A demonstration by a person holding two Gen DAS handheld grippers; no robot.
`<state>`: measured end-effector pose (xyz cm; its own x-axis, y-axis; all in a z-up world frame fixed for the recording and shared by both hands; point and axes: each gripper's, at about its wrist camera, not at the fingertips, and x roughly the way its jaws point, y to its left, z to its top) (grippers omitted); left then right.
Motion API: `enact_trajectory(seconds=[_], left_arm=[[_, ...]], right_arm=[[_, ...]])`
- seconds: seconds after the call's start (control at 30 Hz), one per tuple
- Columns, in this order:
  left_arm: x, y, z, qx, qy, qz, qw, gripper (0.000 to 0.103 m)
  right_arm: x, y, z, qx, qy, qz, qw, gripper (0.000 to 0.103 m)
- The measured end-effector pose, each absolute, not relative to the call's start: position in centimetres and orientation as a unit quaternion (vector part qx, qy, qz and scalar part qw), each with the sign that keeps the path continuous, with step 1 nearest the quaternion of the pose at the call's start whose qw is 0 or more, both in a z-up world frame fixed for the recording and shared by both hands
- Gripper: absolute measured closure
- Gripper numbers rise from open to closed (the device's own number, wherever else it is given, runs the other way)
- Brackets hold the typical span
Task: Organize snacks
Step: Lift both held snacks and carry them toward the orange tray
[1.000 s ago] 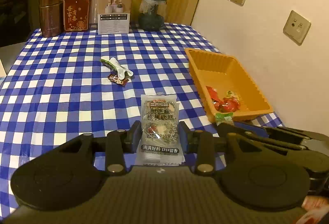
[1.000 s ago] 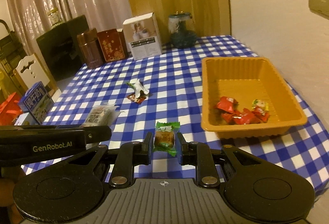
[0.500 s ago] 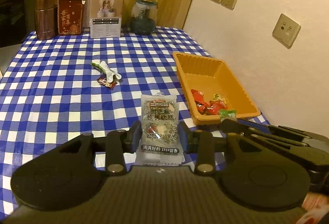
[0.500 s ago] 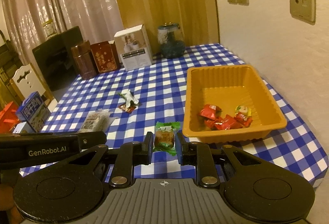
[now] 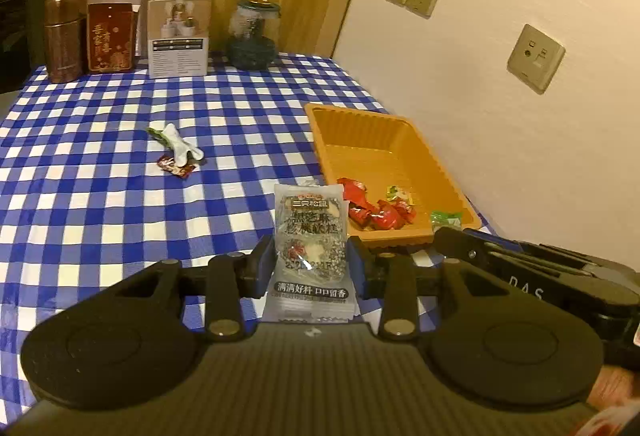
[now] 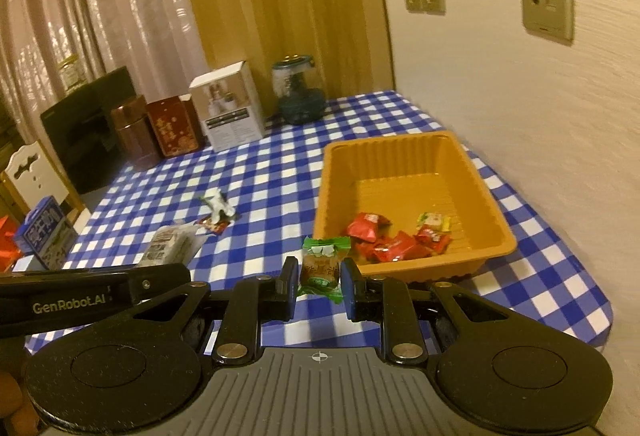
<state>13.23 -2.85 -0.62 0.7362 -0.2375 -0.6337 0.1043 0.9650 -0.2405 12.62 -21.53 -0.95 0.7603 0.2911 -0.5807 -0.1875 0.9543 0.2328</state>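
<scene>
- Left gripper [image 5: 311,264]: black jaws clamped on a clear plastic packet [image 5: 310,248] with a dark, speckled cake inside and printed lettering; the packet is upright, held above the table near the tray's near-left corner.
- Right gripper [image 6: 319,278]: closed on a small candy [image 6: 321,268], brown body with crimped green wrapper ends, held clear of the cloth just left of the tray's near edge.
- Tray [image 6: 494,214]: orange moulded plastic, rectangular, ribbed walls, at the table's right edge by the wall; glossy red wrappers [image 6: 384,240] lie at its near end.
- Table [image 5: 100,204]: blue-and-white checked cloth; loose sweets [image 5: 176,152] lie mid-table, well apart from the tray.
- Far edge: brown tin [image 5: 65,36], red box [image 5: 110,36], white carton [image 5: 179,32], glass jar [image 5: 252,36].
</scene>
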Motion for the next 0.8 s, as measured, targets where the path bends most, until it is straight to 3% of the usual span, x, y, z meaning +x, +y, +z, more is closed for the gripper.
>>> enact_trajectory(seconds=[0.8], left_arm=[[16.8, -8.3, -1.1, -0.082, 0.360, -0.135, 0.919, 0.068]], right_arm=[[15.0, -27.0, -1.9, 0.104, 0.324, 0.083, 0.937, 0.080]])
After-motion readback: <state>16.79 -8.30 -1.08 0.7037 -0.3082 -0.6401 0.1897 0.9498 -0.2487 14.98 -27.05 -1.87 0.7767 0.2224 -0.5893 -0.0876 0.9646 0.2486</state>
